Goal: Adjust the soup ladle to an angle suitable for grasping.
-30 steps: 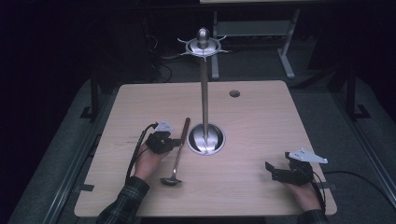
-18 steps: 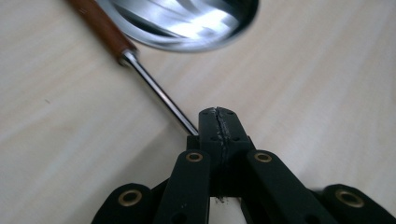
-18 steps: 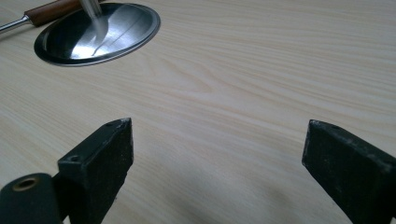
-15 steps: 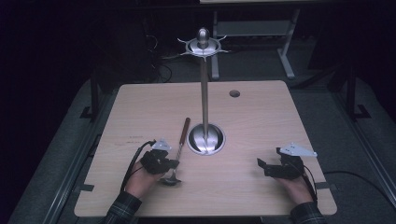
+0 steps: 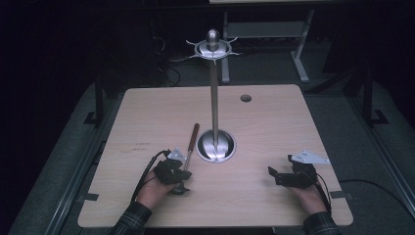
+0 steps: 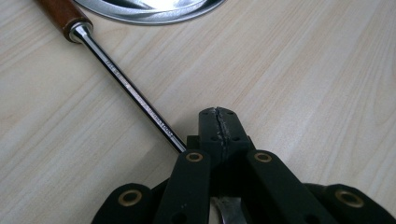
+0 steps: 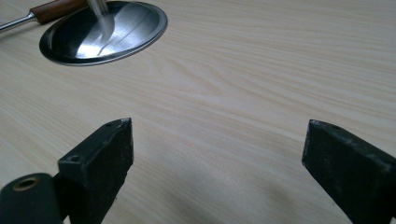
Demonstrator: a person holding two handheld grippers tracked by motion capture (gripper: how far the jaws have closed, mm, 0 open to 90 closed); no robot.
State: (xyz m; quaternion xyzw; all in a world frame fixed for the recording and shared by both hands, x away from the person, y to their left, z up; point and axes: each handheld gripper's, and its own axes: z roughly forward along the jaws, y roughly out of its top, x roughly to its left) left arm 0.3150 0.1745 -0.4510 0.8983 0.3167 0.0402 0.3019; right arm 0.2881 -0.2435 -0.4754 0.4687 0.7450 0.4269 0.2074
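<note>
Ladle (image 5: 188, 152) lies flat on the desk (image 5: 274, 122), so my left claw (image 6: 218, 123) is clamped shut on its shaft near the bowl while my right claw (image 7: 217, 154) waits wide open, holding nothing.

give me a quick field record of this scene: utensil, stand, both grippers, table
utensil: ladle-like utensil with wooden handle and steel shaft, lying flat on the table beside the stand base
stand: tall steel utensil stand, round base, hooked top, nothing hanging on it
left gripper: left gripper shut, fingers pressed together, over the utensil's bowl end; whether it grips the shaft cannot be told
right gripper: right gripper open, nothing between its fingers, low over bare wood
table: light wooden table
</note>
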